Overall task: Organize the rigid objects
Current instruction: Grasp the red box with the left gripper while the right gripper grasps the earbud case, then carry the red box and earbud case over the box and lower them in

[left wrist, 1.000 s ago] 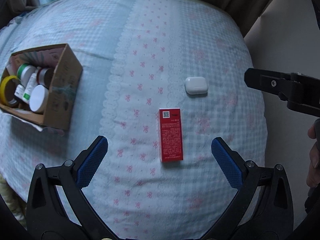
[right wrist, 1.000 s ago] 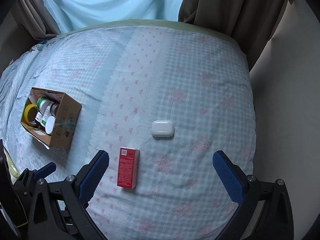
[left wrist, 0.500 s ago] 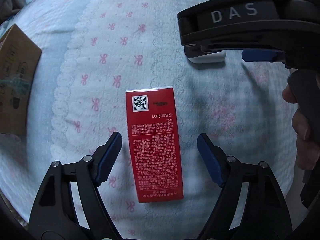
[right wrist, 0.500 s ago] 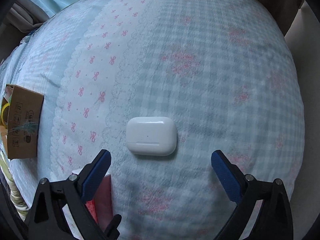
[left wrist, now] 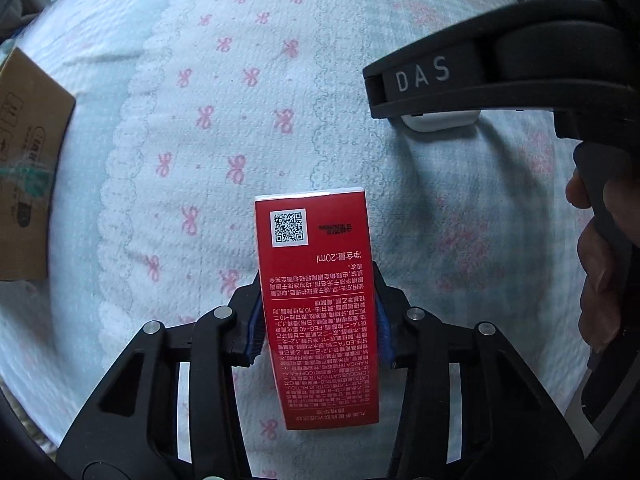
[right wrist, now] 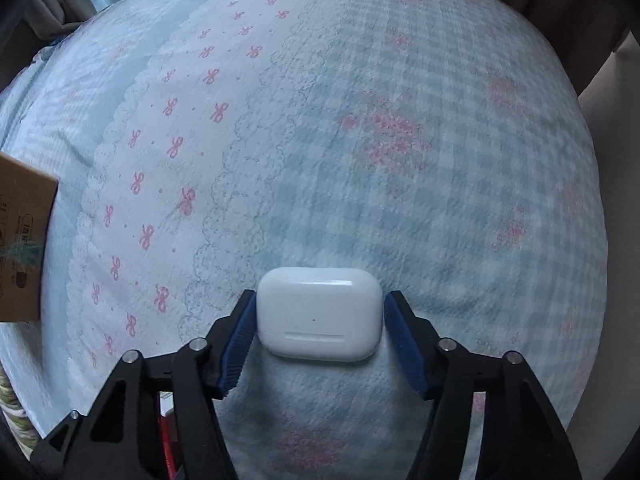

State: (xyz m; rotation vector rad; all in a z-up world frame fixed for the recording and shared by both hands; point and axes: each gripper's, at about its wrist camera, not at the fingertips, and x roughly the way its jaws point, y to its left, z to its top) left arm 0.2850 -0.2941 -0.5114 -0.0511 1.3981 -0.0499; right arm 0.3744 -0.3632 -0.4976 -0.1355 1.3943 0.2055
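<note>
A red carton (left wrist: pixel 316 300) with a QR code and white print lies on the bedspread. My left gripper (left wrist: pixel 318 320) is shut on the red carton, its blue pads pressing both long sides. A white earbud case (right wrist: pixel 318 314) lies on the bedspread between the blue pads of my right gripper (right wrist: pixel 318 332), which is shut on the case. In the left wrist view the case (left wrist: pixel 440 122) shows only as a white sliver under the black body of the right gripper (left wrist: pixel 480 80). A strip of the carton (right wrist: pixel 166 440) shows at the bottom left of the right wrist view.
A cardboard box (left wrist: pixel 28 184) stands at the left edge of the bed; it also shows in the right wrist view (right wrist: pixel 20 240). The bedspread (right wrist: pixel 360 140) is light blue check with pink bows. A hand (left wrist: pixel 592 252) holds the right gripper's handle. Dark curtains hang beyond the bed.
Both grippers have dropped down to the bed and closed. The left one went from wide open around the red carton to gripping it; the right one closed on the white earbud case.
</note>
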